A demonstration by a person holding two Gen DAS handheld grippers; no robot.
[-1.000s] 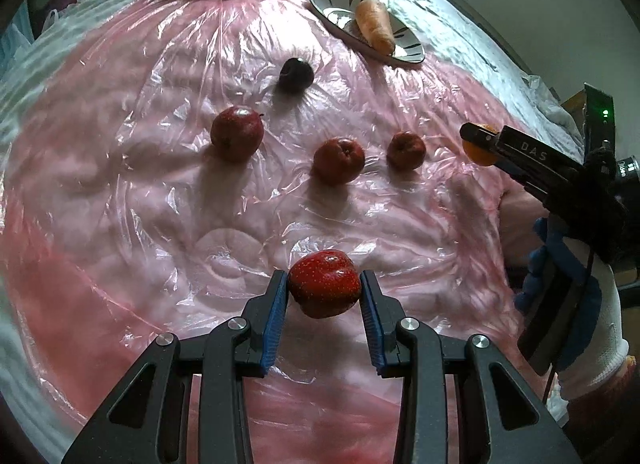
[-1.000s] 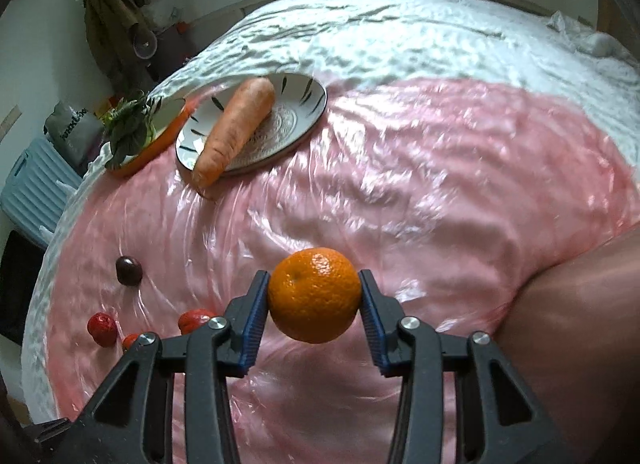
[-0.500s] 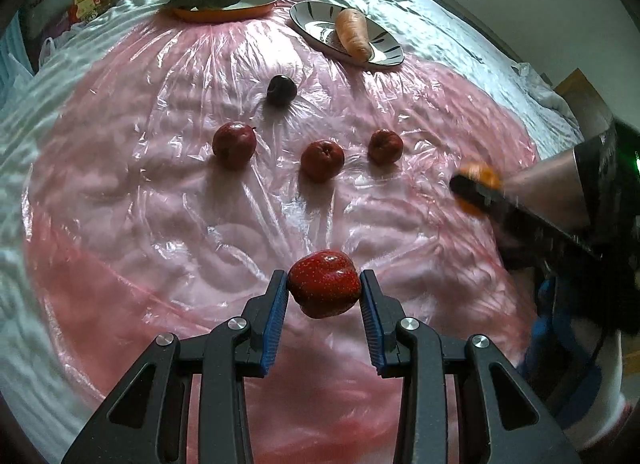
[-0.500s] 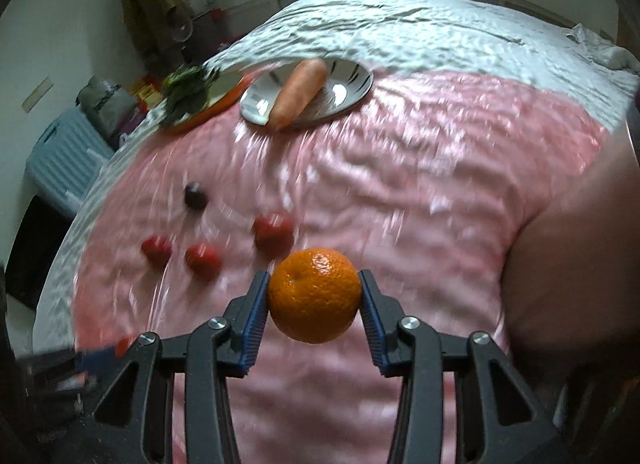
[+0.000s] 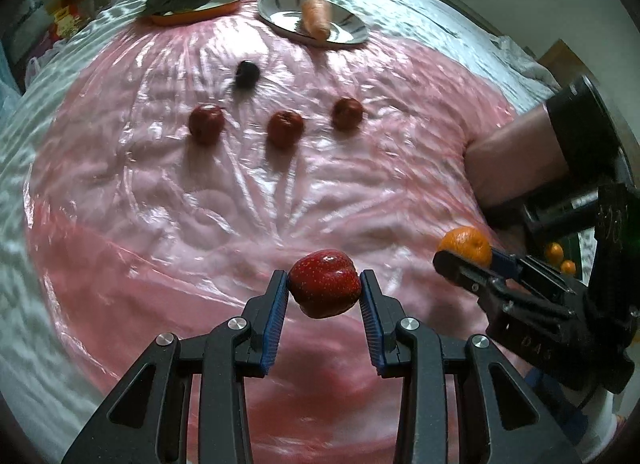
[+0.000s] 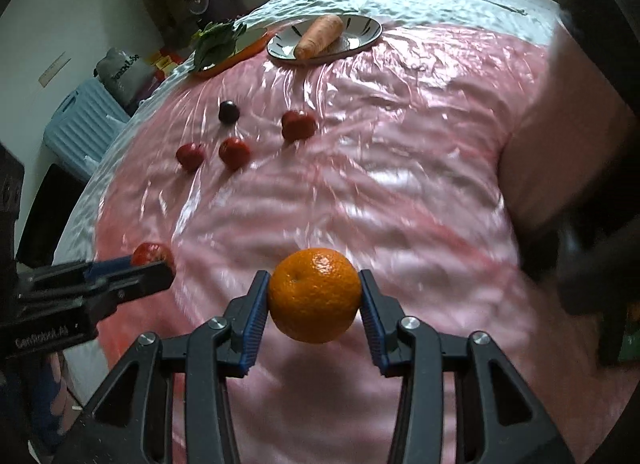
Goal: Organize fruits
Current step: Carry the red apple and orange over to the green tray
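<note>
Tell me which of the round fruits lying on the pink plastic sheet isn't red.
The small dark purple plum-like fruit, lying nearest the grey plate holding the carrot. The three others, in a row, are red.

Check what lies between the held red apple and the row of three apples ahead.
Only bare pink plastic sheet lies between the held red apple and the row of three apples, per the left wrist view.

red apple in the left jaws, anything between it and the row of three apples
Nothing visible does. The held red apple faces bare pink plastic sheet up to the three apples; the right gripper and its orange sit off to the side.
</note>
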